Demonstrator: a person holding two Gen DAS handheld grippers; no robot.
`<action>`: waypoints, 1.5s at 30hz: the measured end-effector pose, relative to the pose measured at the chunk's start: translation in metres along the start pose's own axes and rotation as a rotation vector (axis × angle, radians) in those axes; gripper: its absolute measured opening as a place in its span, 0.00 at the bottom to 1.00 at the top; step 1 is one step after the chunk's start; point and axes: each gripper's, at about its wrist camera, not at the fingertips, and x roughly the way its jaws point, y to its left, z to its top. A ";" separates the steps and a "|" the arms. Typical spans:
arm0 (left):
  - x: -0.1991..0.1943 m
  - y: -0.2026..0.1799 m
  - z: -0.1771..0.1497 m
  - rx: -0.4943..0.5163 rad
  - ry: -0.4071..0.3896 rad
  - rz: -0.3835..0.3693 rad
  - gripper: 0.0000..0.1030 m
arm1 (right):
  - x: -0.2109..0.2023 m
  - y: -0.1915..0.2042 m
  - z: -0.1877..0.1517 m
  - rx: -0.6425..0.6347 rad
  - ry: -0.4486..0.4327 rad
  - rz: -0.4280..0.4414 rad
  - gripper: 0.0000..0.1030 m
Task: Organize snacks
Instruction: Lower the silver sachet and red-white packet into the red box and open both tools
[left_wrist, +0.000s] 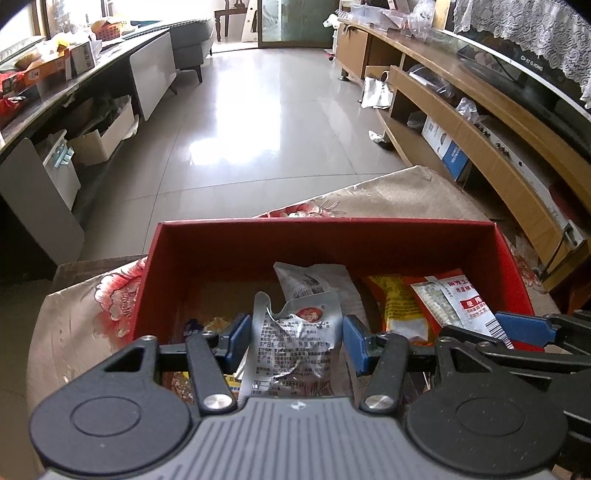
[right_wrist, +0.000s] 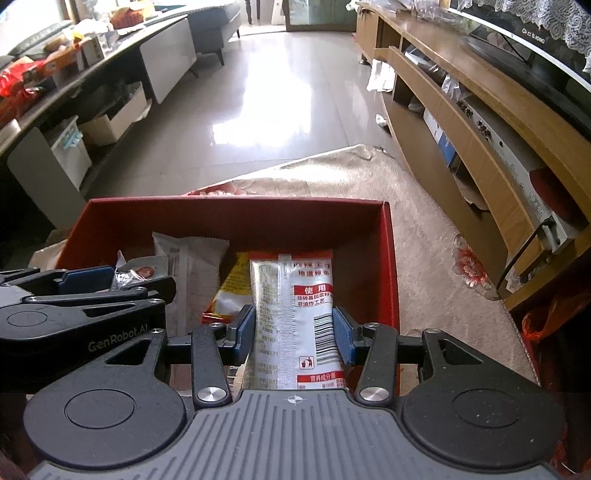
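Note:
A red cardboard box (left_wrist: 325, 225) stands open on a floral cloth. My left gripper (left_wrist: 295, 341) hangs over its near side, blue pads shut on a crumpled silver snack packet (left_wrist: 295, 343). Beside it on the right, my right gripper (right_wrist: 293, 330) is shut on a long white and red packet (right_wrist: 295, 295), which hangs into the box (right_wrist: 236, 201). Inside lie a grey-white packet (left_wrist: 314, 280) and a yellow packet (left_wrist: 399, 302). The right wrist view also shows the left gripper's fingers (right_wrist: 88, 277) and the silver packet (right_wrist: 142, 271) at its left edge.
The beige floral cloth (left_wrist: 406, 192) covers the low table under the box. A wooden TV cabinet (left_wrist: 461, 122) runs along the right. A dark long table (left_wrist: 74, 74) with boxes and snacks on it lines the left. Glossy tiled floor (left_wrist: 258, 110) lies beyond.

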 end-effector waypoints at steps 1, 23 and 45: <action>0.001 0.000 0.000 0.000 0.001 0.002 0.52 | 0.001 0.001 0.000 -0.002 0.000 -0.002 0.53; 0.014 -0.006 -0.005 0.030 0.010 0.042 0.52 | 0.010 0.003 -0.004 -0.010 0.000 -0.026 0.54; 0.009 -0.013 -0.010 0.062 0.013 0.057 0.54 | 0.009 0.000 -0.011 -0.013 0.013 -0.061 0.59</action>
